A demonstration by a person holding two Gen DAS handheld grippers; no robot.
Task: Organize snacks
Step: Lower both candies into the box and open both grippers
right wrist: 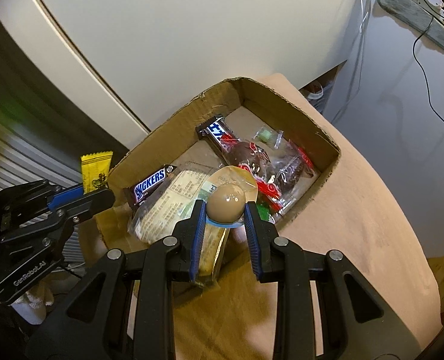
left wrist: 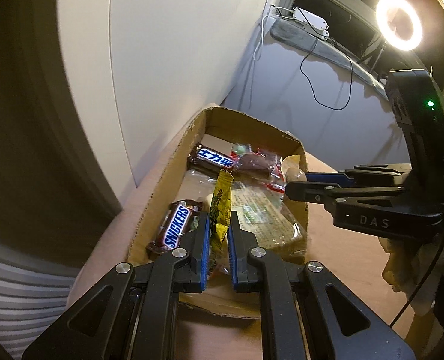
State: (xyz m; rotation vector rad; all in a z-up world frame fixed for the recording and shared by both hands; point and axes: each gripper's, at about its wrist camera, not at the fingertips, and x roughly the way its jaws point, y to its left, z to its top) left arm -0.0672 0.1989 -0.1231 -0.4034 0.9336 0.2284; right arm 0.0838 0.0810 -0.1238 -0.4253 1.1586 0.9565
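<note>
An open cardboard box holds two Snickers bars, a red-and-clear wrapped brown cake and a large clear-wrapped pack. Above the box's near end, my left gripper is shut on a thin yellow packet that stands upright between its blue pads. My right gripper is shut on a brown egg in a clear pouch, over the box's near right side. Each gripper shows in the other view: the right, and the left with the yellow packet.
The box sits on a peach cloth against a white wall. Behind are a lit ring light, a white power strip on a grey mat, and hanging cables. A ribbed grey surface lies to the left.
</note>
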